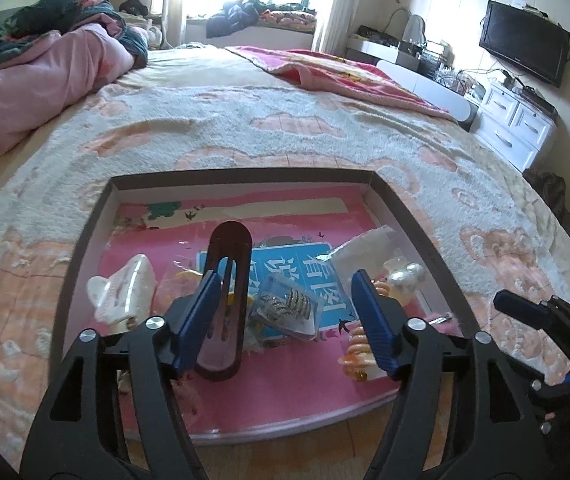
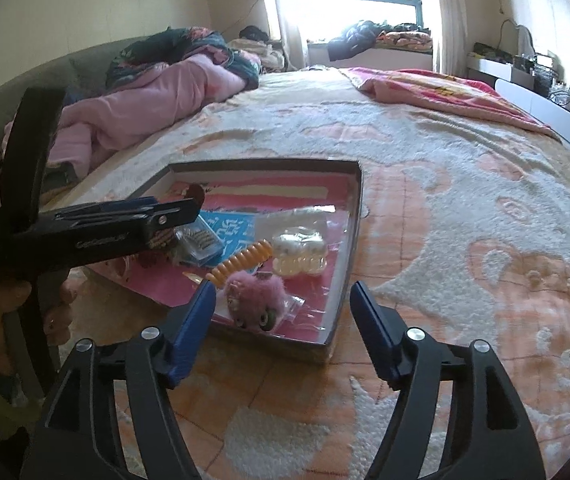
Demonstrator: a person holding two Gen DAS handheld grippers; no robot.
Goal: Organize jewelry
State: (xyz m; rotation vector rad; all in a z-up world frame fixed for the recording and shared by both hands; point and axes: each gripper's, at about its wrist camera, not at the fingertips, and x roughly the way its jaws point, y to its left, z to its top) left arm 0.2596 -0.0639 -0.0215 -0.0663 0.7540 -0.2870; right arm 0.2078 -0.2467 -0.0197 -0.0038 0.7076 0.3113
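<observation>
A shallow dark-rimmed box (image 1: 419,226) with a pink lining lies on the bed. In it are a dark brown oval hair clip (image 1: 225,296), a white claw clip (image 1: 125,294), a bagged sparkly piece (image 1: 285,310), an orange spiral tie (image 1: 359,346) and a pearly clip (image 1: 407,276). My left gripper (image 1: 285,280) hovers open over them; the brown clip lies just inside its left finger, with no grip on it. In the right wrist view a pink fluffy piece (image 2: 253,298) rests near the box's (image 2: 351,240) front corner. My right gripper (image 2: 283,286) is open above that corner, holding nothing.
The box sits on a fluffy cream and orange blanket (image 1: 325,128). Pink bedding (image 1: 45,80) is piled at the far left, and a folded pink blanket (image 1: 345,76) lies at the far right. White drawers (image 1: 521,128) and a TV (image 1: 525,46) stand beyond the bed's right edge.
</observation>
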